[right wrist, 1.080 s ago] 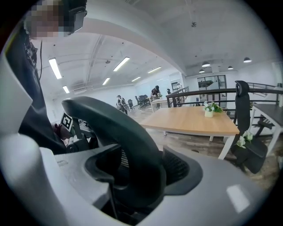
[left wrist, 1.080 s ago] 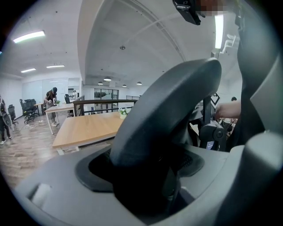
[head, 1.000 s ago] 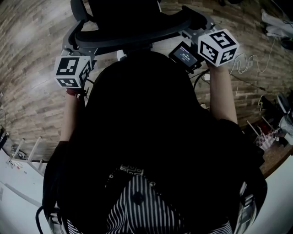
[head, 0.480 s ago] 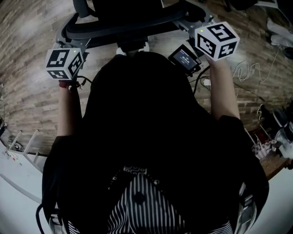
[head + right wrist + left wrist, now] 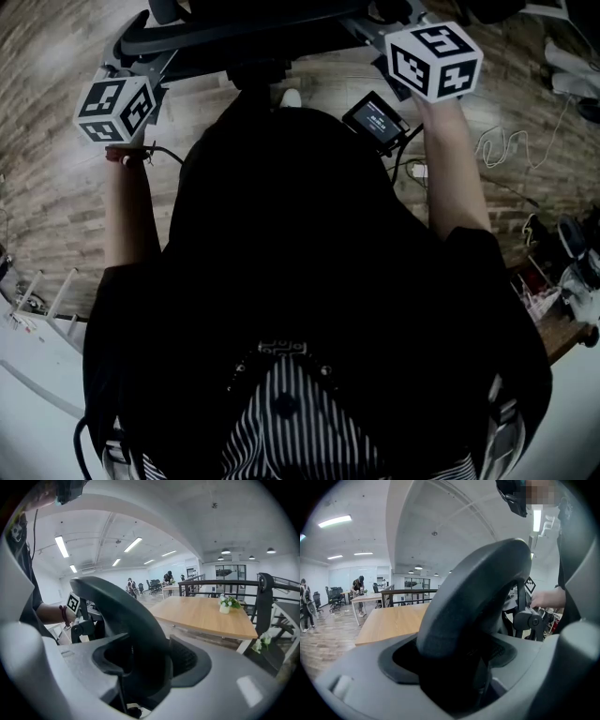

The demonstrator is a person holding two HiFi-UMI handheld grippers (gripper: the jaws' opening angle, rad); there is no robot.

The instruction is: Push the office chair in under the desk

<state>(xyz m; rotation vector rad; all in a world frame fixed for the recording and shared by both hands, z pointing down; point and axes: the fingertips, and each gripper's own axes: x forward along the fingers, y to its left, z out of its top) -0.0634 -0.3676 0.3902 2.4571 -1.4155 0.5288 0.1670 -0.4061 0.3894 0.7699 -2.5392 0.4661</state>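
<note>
Left gripper [image 5: 454, 677] is being held with its jaws pressed onto the curved dark back rim of the office chair [image 5: 478, 597], which is filling the gap between them. Right gripper [image 5: 140, 672] is being held clamped in the same way on that rim, further along it. Beyond both grippers, past the rim, the wooden desk [image 5: 206, 613] is being shown, well apart from the jaws. A small potted plant [image 5: 226, 604] is standing on its top.
</note>
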